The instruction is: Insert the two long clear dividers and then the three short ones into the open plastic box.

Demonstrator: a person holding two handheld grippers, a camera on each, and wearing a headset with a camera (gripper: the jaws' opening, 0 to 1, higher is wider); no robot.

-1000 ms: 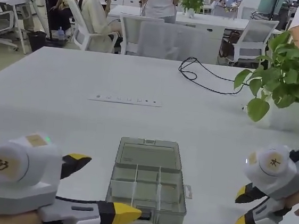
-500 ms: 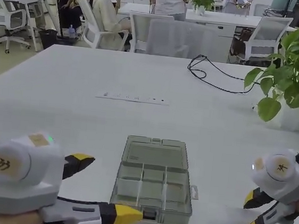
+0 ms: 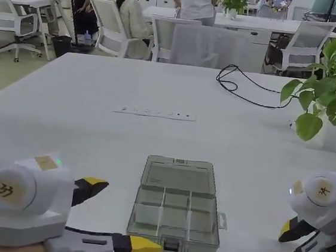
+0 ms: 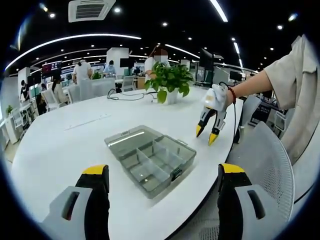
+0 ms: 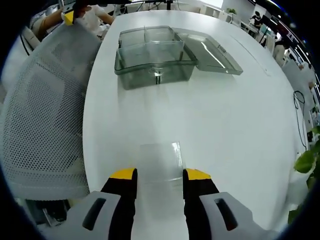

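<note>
The clear plastic box [image 3: 174,223] lies open in front of me with its lid [image 3: 178,177] flat on the far side. Clear dividers inside split it into compartments. It also shows as the box [image 4: 150,159] and the box [image 5: 152,62]. My left gripper [image 3: 123,219] hovers wide open just left of the box, nothing between its fingers [image 4: 95,175]. My right gripper [image 3: 290,250] is well to the right of the box, near the table's front edge. A short clear divider [image 5: 159,161] spans the gap between its fingertips [image 5: 123,175], and the gripper is shut on it.
A potted plant [image 3: 331,89] stands at the far right, with a black cable [image 3: 244,86] beside it. A thin white strip [image 3: 153,113] lies mid-table. A mesh office chair [image 5: 42,115] sits by the table edge. Chairs and people fill the background.
The head camera shifted. My right gripper sank slightly and drifted right with the divider. The left gripper and the box kept their places.
</note>
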